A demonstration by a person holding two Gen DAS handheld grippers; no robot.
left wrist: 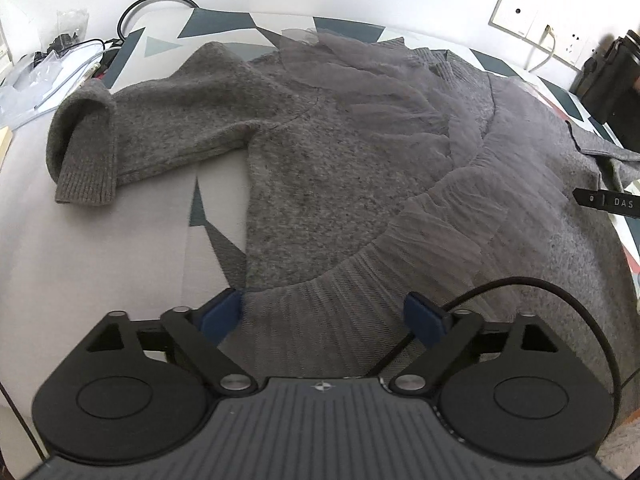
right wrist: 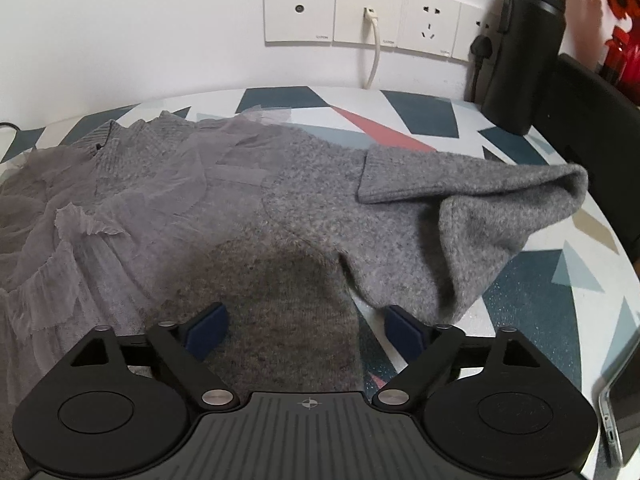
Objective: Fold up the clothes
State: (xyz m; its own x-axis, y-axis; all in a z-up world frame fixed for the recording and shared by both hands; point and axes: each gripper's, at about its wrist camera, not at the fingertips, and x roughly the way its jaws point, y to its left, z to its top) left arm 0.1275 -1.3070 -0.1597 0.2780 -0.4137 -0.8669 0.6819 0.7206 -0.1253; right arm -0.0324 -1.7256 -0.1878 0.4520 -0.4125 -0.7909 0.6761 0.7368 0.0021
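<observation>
Sweater: I saw the grey sweater (left wrist: 320, 168) lying spread flat on the patterned table (left wrist: 100, 240), its mesh ruffles (left wrist: 400, 92) running across the chest, ahead of both claws.
Left claw: my left claw (left wrist: 322, 318) stood wide open with nothing between its blue pads (left wrist: 222, 314); the hem lay just under and ahead of it.
Right claw: my right claw (right wrist: 306, 334) was also spread apart and empty, with the sweater's side edge beneath it.
Left sleeve: the left sleeve (left wrist: 132, 128) stretched out ahead and to the left of my left claw, its cuff (left wrist: 86, 178) doubled back toward me.
Right sleeve: the right sleeve (right wrist: 460, 220) lay ahead and to the right of my right claw, bunched and bent back on itself.
Step in hand: I judged the body was laid out but not folded, with both claws poised at the near edge.
Next move: I reckoned any fold needed a firm pinch through thick knit, without snagging the mesh.
</observation>
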